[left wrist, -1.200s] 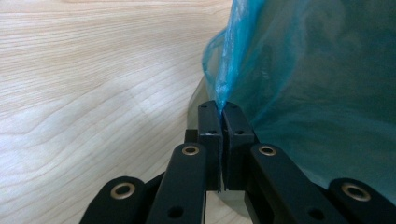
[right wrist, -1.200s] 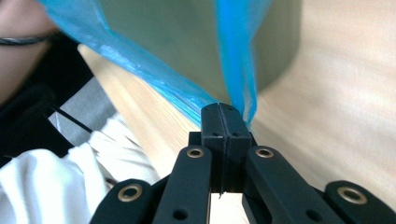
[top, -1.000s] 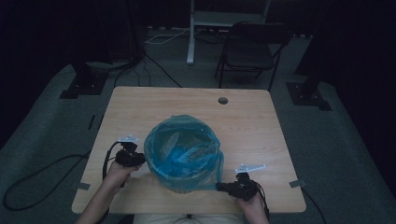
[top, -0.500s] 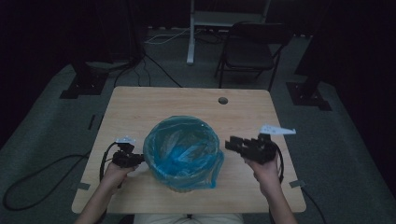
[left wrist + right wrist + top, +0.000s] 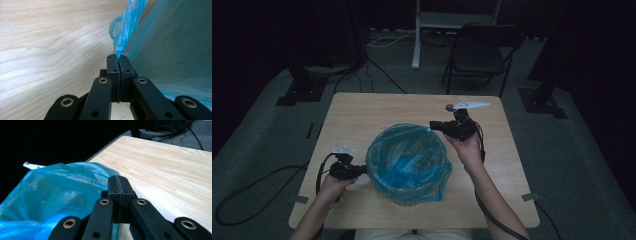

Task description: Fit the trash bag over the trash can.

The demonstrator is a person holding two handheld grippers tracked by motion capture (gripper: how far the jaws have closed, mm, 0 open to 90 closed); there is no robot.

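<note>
Dark room, wooden table (image 5: pixel 362 115). Left hand-held gripper (image 5: pixel 117 58) pinches the blue bin liner (image 5: pixel 409 160) edge, anchoring it; right hand-held gripper (image 5: pixel 117 180) closes on the far rim to seat it.

I can't see the bin under the blue bag (image 5: pixel 408 162); the plastic hides it all round. From the left claw (image 5: pixel 119 58), the pinched fold of bag runs off the top edge. Past the right claw (image 5: pixel 119 180), the bag blurs and I can't tell whether any plastic is caught between the closed jaws. The bench (image 5: pixel 170 172) is cut off at right.
</note>
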